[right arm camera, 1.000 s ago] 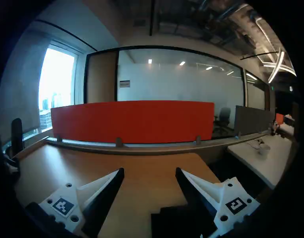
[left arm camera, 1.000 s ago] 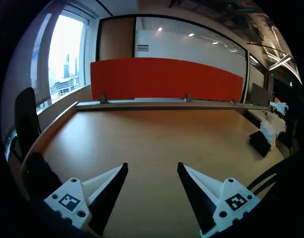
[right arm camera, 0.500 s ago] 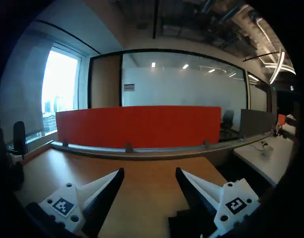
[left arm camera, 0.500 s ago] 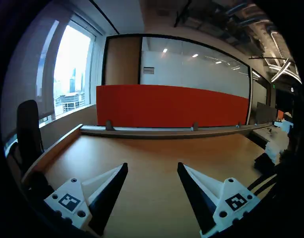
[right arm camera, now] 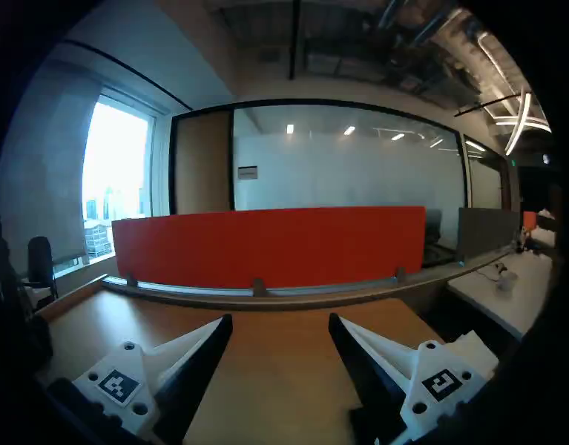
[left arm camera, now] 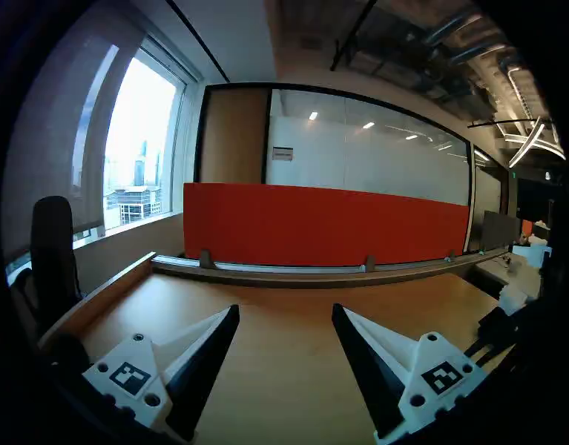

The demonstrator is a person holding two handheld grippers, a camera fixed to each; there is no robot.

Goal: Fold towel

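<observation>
My left gripper [left arm camera: 284, 315] is open, its two white and black fingers held apart over the bare wooden desk [left arm camera: 284, 356] with nothing between them. My right gripper [right arm camera: 278, 326] is open as well, above the same wooden desk [right arm camera: 277, 371], and holds nothing. No towel can be seen in either view. At the right edge of the left gripper view a dark and white object [left arm camera: 507, 315] pokes in, too blurred to identify.
A red divider panel [left arm camera: 321, 222] stands along the desk's far edge, with a glass wall behind it. A bright window [left arm camera: 139, 156] is at the left, a black chair back [left arm camera: 53, 259] below it. A white desk [right arm camera: 507, 293] lies to the right.
Both views have tilted upward: the red divider sits lower in each frame and more ceiling shows. The dark object at the right of the left gripper view slid toward the edge. Fingers kept their spacing.
</observation>
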